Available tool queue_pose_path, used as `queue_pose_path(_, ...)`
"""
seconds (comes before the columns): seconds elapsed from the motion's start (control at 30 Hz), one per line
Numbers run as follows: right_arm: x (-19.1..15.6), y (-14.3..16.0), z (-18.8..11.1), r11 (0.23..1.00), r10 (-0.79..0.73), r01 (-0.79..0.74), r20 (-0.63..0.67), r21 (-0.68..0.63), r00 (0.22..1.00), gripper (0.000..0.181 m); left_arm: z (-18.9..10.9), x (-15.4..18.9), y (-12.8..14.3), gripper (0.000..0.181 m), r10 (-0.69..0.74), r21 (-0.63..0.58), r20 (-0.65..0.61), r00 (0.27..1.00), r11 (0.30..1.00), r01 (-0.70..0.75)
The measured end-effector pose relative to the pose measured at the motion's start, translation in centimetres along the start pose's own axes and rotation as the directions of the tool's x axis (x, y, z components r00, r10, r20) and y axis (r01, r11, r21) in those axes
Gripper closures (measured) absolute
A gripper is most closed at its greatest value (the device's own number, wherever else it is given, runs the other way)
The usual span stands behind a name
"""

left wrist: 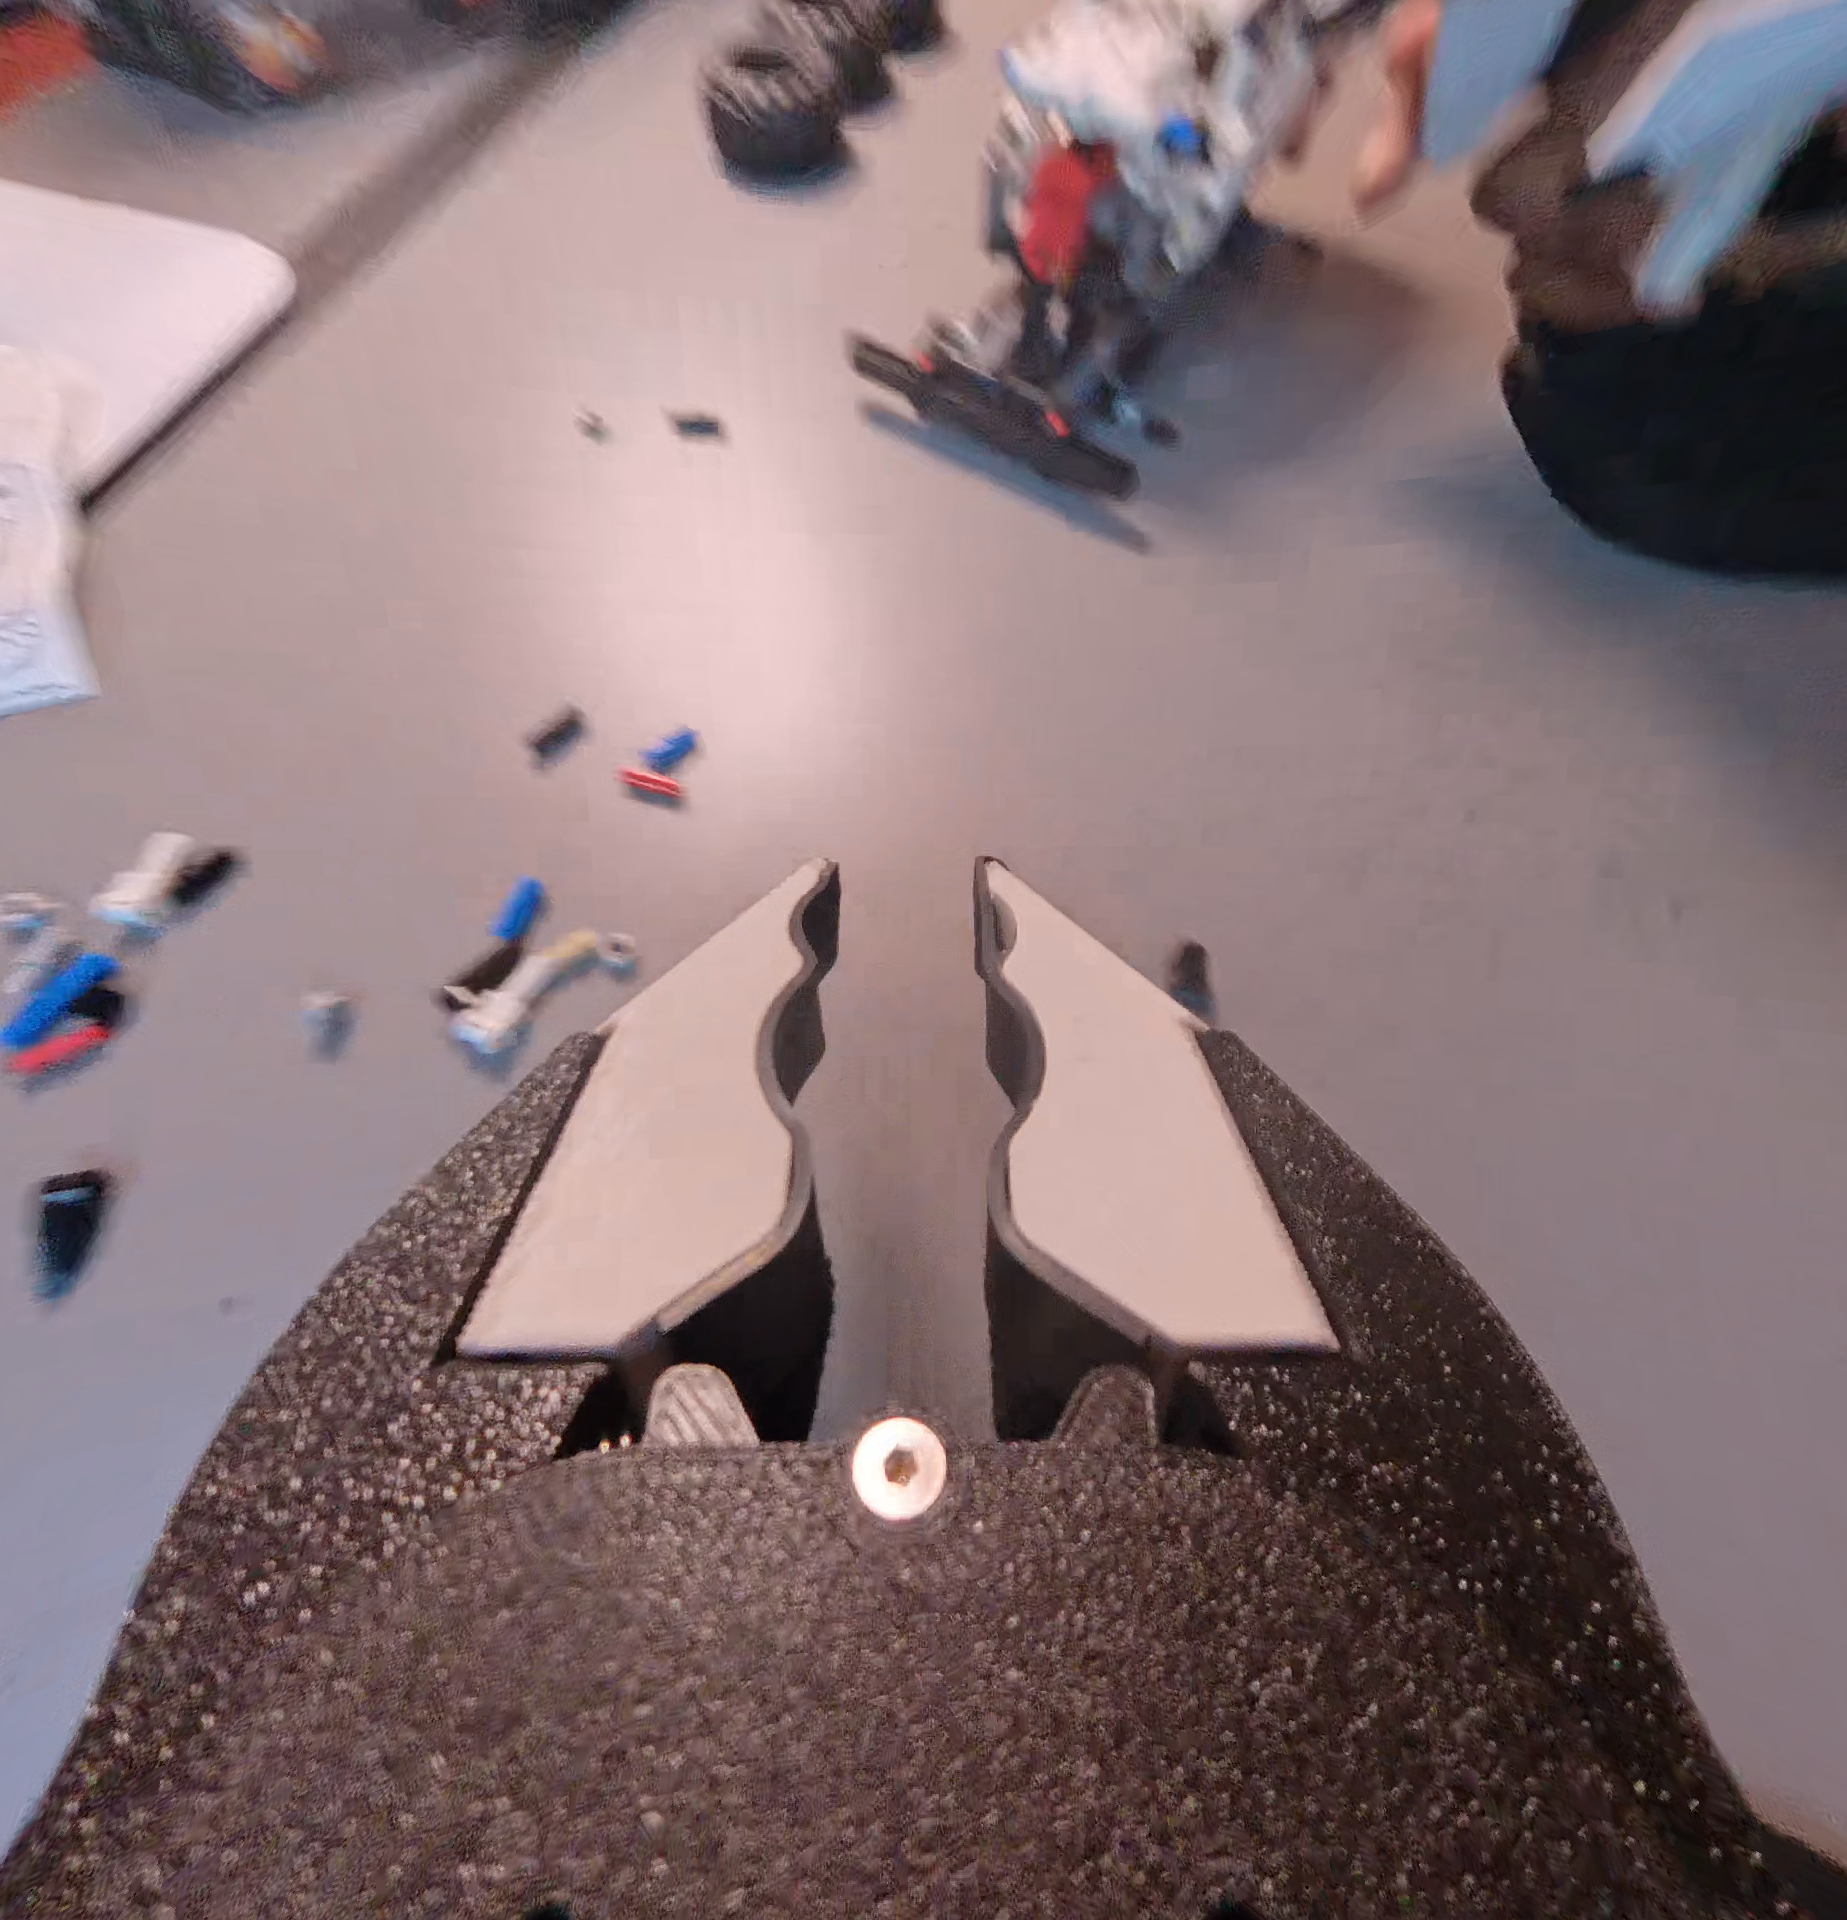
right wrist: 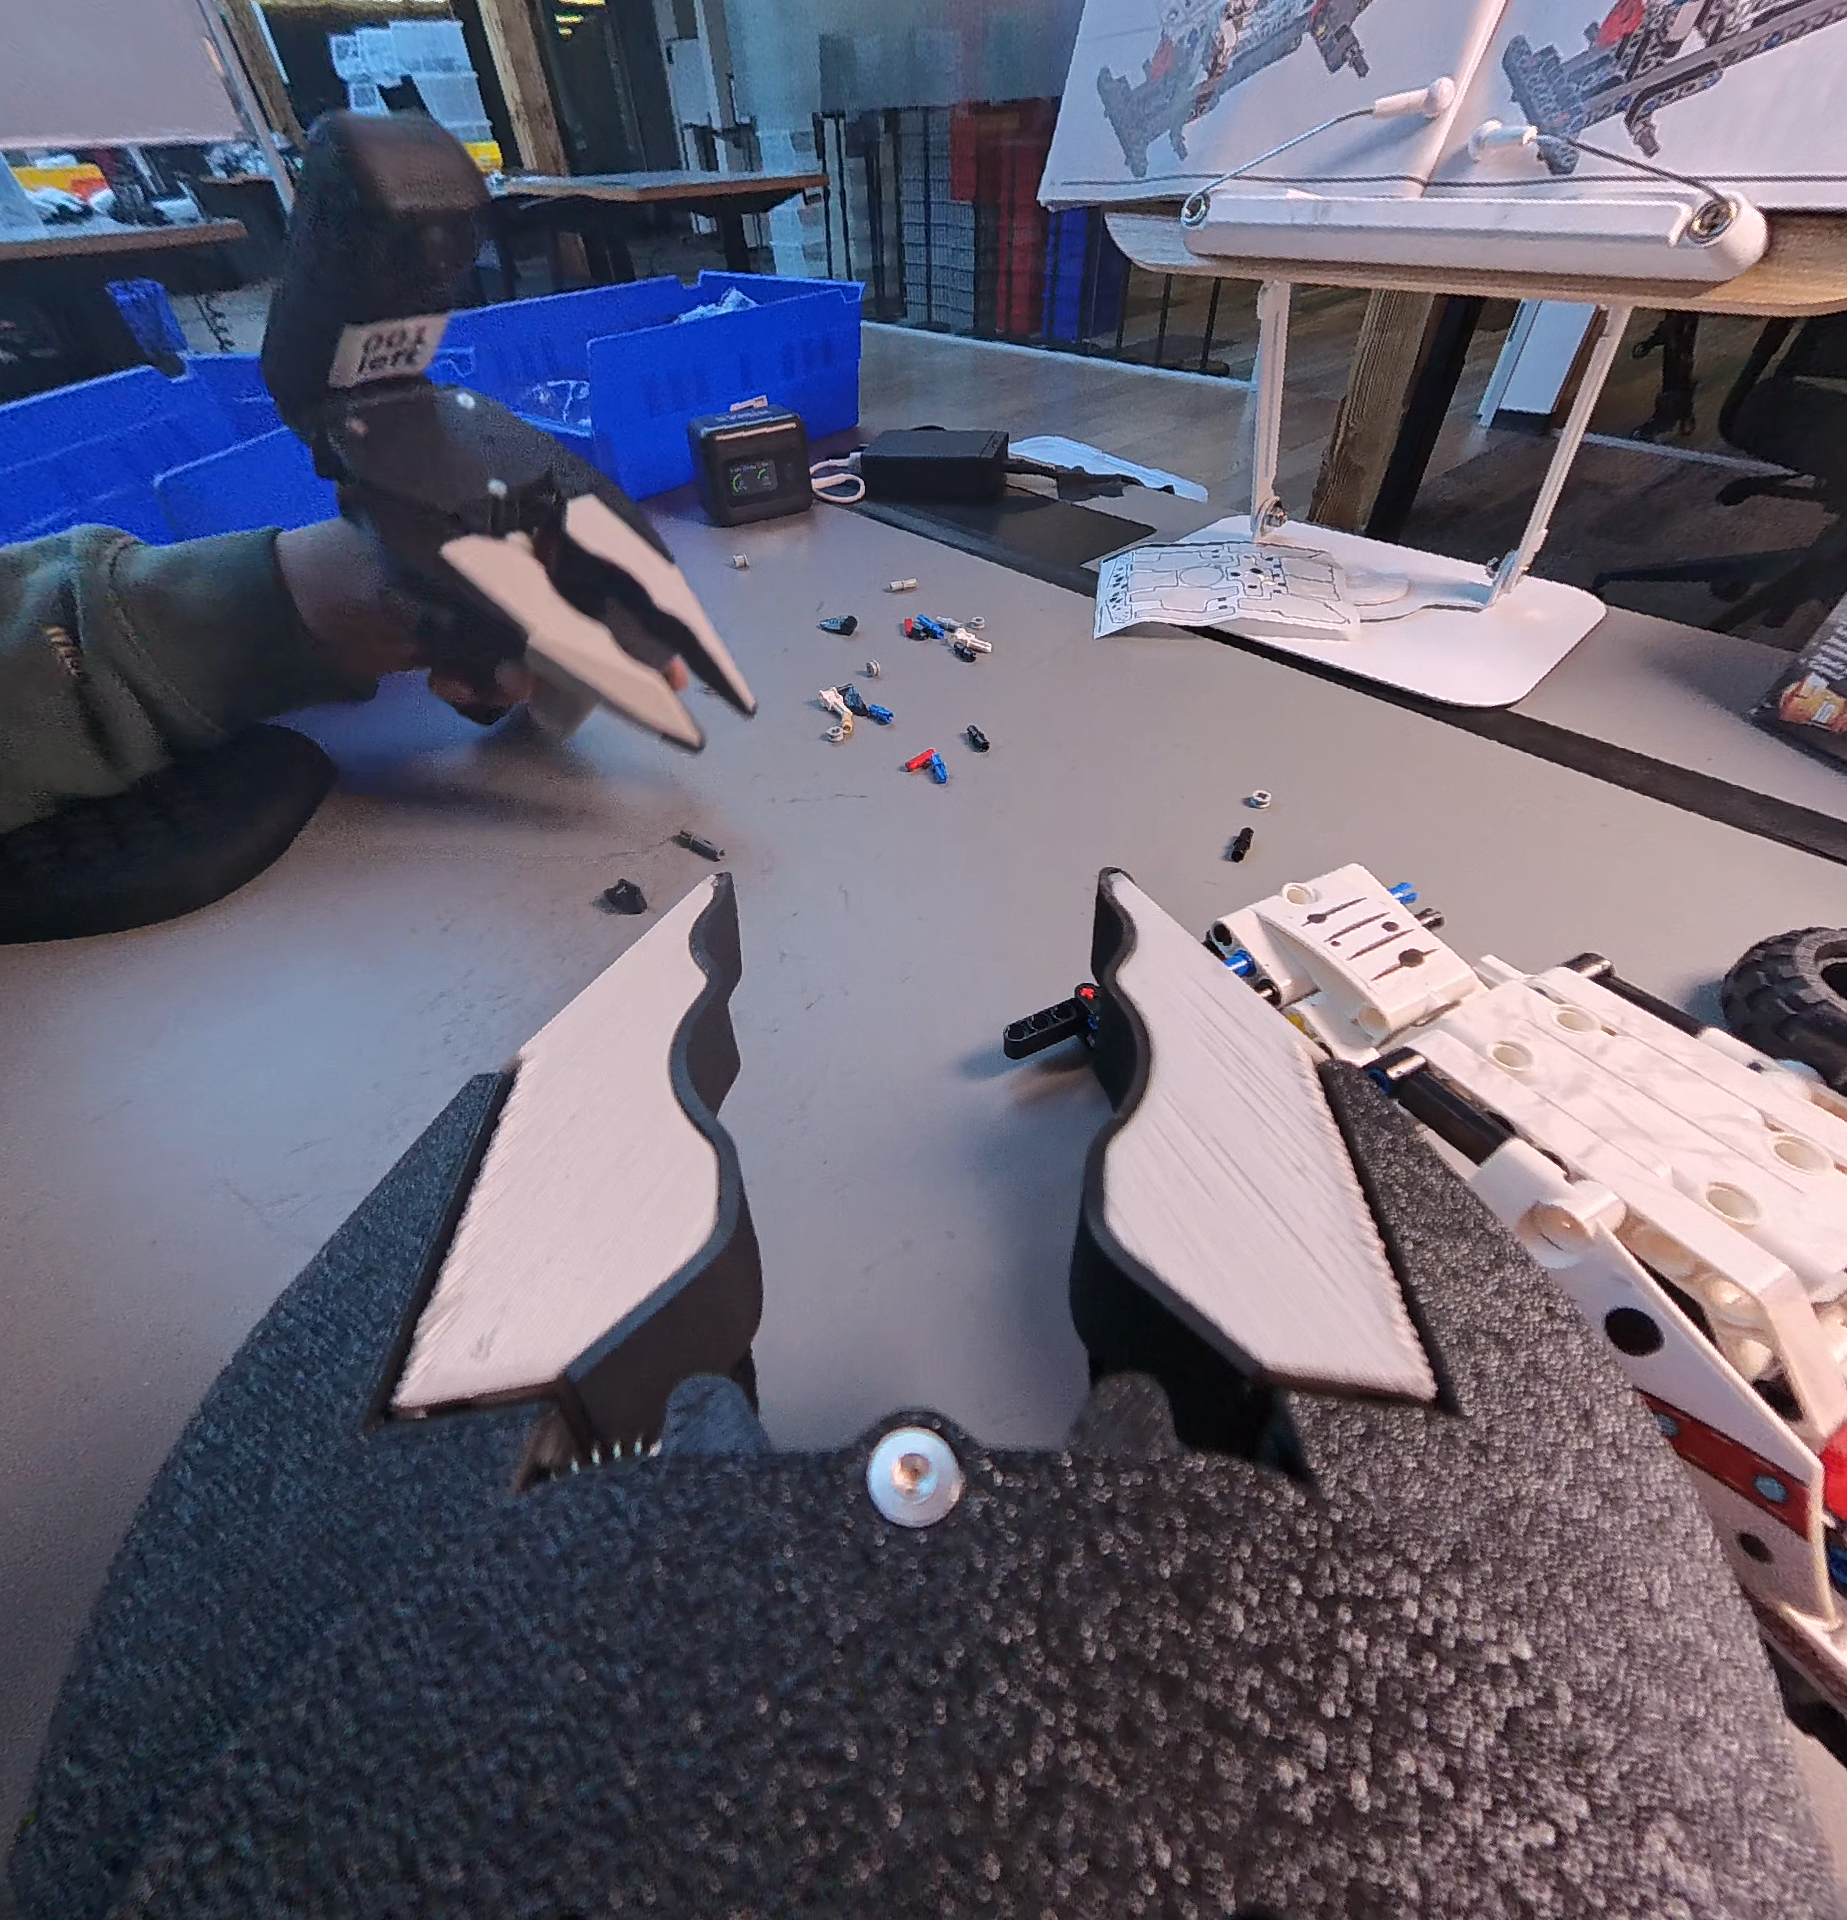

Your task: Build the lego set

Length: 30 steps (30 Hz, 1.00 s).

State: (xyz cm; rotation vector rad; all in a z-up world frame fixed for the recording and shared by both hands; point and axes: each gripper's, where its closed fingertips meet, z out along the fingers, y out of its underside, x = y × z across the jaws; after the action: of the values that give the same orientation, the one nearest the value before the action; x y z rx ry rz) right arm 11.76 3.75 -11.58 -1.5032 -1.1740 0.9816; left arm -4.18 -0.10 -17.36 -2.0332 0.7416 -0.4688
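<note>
My left gripper (left wrist: 906, 868) is open and empty, held above the grey table; it also shows in the right wrist view (right wrist: 727, 727), blurred, with a hand around it. Small loose pins (left wrist: 659, 764) in blue, red, black and grey lie to its left. The half-built white, black and red lego vehicle (left wrist: 1085, 229) stands far ahead of it. My right gripper (right wrist: 914, 883) is open and empty, with the white vehicle (right wrist: 1584, 1122) touching or just beside its right finger. A black beam piece (right wrist: 1044, 1023) lies by that finger. More loose pins (right wrist: 929, 764) lie ahead.
Black tyres (left wrist: 784, 104) stand at the far side, one tyre (right wrist: 1812, 997) at right. A white stand (right wrist: 1438, 613) holds the instruction booklet. Blue bins (right wrist: 690, 364), a small black device (right wrist: 753, 468) and a black arm cushion (right wrist: 140, 831) sit at left. Left tips to right tips: about 20 cm.
</note>
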Motion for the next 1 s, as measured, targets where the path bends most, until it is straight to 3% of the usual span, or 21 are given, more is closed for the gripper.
queue_pose_path(0.07,0.0,0.1,0.1,1.000,0.001,-0.001,0.002,-0.006,1.000,0.113,-2.2,-6.5,-2.4,0.161,-0.132,0.142,0.213,0.968,0.984,0.103)
queue_pose_path(0.1,0.0,0.1,0.1,1.000,0.000,0.000,0.004,-0.011,1.000,0.113,-3.3,-10.3,-2.2,0.162,-0.218,0.167,0.331,0.918,0.971,0.170)
queue_pose_path(0.17,-0.1,0.2,0.2,1.000,-0.006,0.006,0.005,-0.016,1.000,0.113,-4.6,-16.5,0.0,0.159,-0.331,0.163,0.491,0.806,0.944,0.288)
queue_pose_path(0.27,-0.1,0.1,0.1,1.000,-0.016,0.016,-0.004,-0.010,1.000,0.113,-4.2,-21.1,3.3,0.155,-0.367,0.082,0.579,0.728,0.915,0.396)
queue_pose_path(0.33,0.0,0.0,0.0,1.000,-0.010,0.010,-0.008,-0.001,1.000,0.113,-3.5,-21.9,4.6,0.156,-0.338,0.008,0.598,0.727,0.909,0.417)
queue_pose_path(0.53,0.1,0.0,0.0,1.000,0.010,-0.010,0.001,-0.002,1.000,0.113,-2.8,-22.5,5.2,0.173,-0.290,-0.053,0.624,0.725,0.910,0.410)
queue_pose_path(0.83,0.1,0.0,0.0,1.000,0.001,-0.001,-0.006,0.000,1.000,0.113,-2.7,-22.4,5.2,0.177,-0.292,-0.058,0.611,0.736,0.910,0.409)
queue_pose_path(0.9,0.1,0.0,0.0,1.000,0.000,0.000,-0.008,0.002,1.000,0.113,-3.1,-21.8,3.7,0.177,-0.240,-0.038,0.594,0.768,0.945,0.326)
queue_pose_path(1.0,0.1,-0.1,-0.1,1.000,-0.006,0.006,-0.012,0.007,1.000,0.114,-3.5,-16.0,-2.2,0.177,-0.091,0.028,0.455,0.886,0.996,0.088)
